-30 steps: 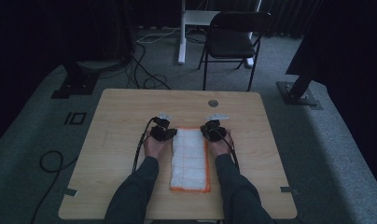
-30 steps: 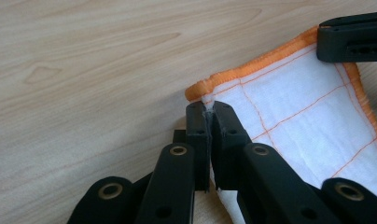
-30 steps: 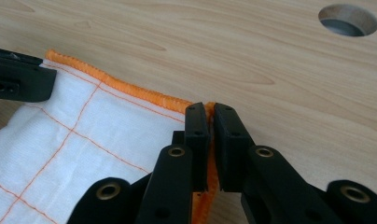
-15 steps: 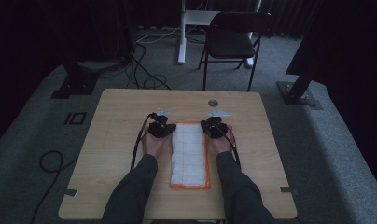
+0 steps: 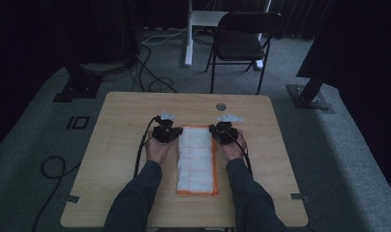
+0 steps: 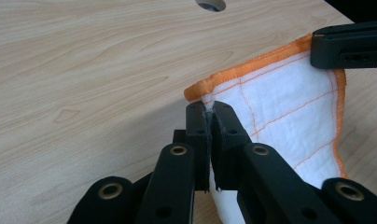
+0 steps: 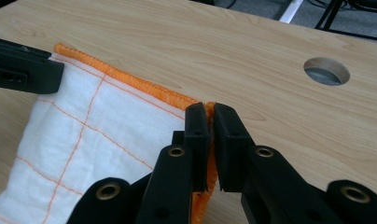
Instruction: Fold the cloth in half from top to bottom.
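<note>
Cloth [image 5: 198,159] lies lengthwise on the wooden surface [image 5: 121,140], white with orange stitched grid lines and an orange hem, its near end close to the person's edge and its far end lifted a little between the two hands. The left gripper [image 5: 165,131] sits at the far left corner of the cloth and the right gripper [image 5: 224,131] at the far right corner, each with a grey plate on top and a cable trailing back along the forearm. In the left gripper view the black jaws are clenched on the corner of the cloth [image 6: 270,107], the orange hem bunched just above their tips, and the fabric hangs off the surface from that point; the right gripper [image 6: 350,44] shows at the upper right, clamped on the opposite corner. In the right gripper view the jaws are likewise pinched tight on the orange hem at their corner of the cloth [image 7: 102,121], and the left gripper [image 7: 23,70] appears at the left edge on the other corner. The far hem runs taut between the two grips. A round hole [image 5: 221,106] in the surface lies just beyond the right gripper. Behind the surface stands a dark folding chair [image 5: 242,43] on grey carpet, with cables [image 5: 150,72] running across the floor at the left.
</note>
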`<act>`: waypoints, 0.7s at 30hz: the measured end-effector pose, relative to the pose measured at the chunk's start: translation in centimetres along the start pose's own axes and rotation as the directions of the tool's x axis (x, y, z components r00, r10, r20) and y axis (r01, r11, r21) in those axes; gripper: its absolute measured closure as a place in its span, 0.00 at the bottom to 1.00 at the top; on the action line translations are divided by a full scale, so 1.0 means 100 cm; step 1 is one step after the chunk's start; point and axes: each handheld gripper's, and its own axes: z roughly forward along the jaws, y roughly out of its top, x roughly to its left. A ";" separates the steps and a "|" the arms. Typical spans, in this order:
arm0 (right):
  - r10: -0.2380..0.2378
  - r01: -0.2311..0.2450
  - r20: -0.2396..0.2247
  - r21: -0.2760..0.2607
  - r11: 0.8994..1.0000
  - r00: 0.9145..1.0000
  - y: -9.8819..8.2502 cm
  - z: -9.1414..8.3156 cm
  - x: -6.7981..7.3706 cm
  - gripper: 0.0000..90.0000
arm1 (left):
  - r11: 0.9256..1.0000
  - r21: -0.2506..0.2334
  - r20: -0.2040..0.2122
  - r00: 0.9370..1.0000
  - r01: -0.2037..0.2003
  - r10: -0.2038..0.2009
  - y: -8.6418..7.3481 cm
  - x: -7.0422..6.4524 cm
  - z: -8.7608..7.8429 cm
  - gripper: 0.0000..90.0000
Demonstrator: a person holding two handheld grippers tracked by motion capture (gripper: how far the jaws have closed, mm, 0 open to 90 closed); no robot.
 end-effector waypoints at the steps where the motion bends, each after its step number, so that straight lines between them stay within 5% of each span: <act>1: 0.001 -0.001 -0.004 -0.002 1.000 1.000 0.000 -0.002 0.000 0.94 | 1.000 0.001 0.000 1.000 -0.005 0.005 0.000 -0.001 -0.001 0.97; 6: 0.026 -0.027 -0.034 -0.019 0.999 0.999 -0.002 -0.010 0.000 0.94 | 1.000 -0.011 0.008 1.000 -0.015 0.015 -0.002 -0.005 -0.009 0.97; 21: -0.035 0.033 -0.053 -0.037 0.999 0.998 -0.009 -0.035 0.012 0.94 | 0.998 -0.041 0.026 0.999 -0.039 0.040 -0.016 -0.018 -0.031 0.97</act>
